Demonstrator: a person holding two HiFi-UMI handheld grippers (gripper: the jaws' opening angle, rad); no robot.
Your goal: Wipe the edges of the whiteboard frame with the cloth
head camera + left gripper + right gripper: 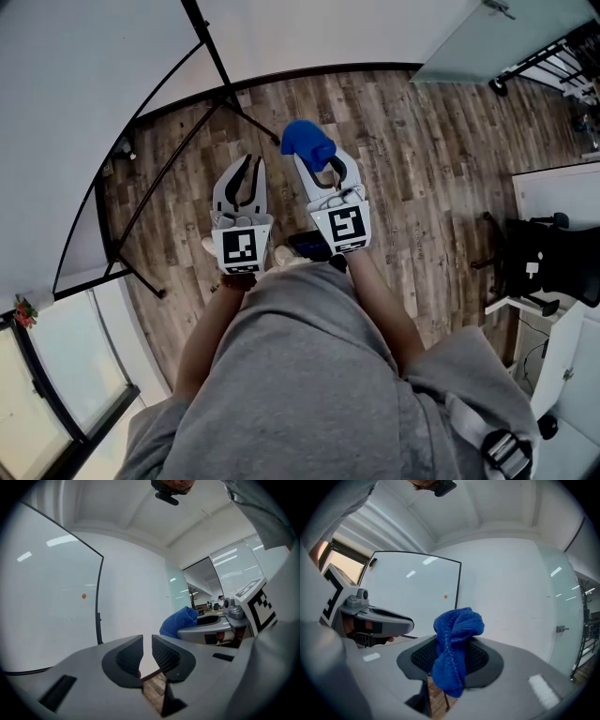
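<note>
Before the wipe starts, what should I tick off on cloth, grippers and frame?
1. Cloth clamped in the right gripper: ok, its jaws are shut on it.
2. Left gripper free: ok, jaws all but together, nothing between them.
3. Whiteboard frame in sight: ok, its black edge shows in both gripper views.
4. Cloth on the frame: not ok, it hangs in the air apart from the frame.
5. Enough cloth sticks out to wipe with: ok, a wad stands above the jaws.
6. Dirt on the frame: cannot tell.
</note>
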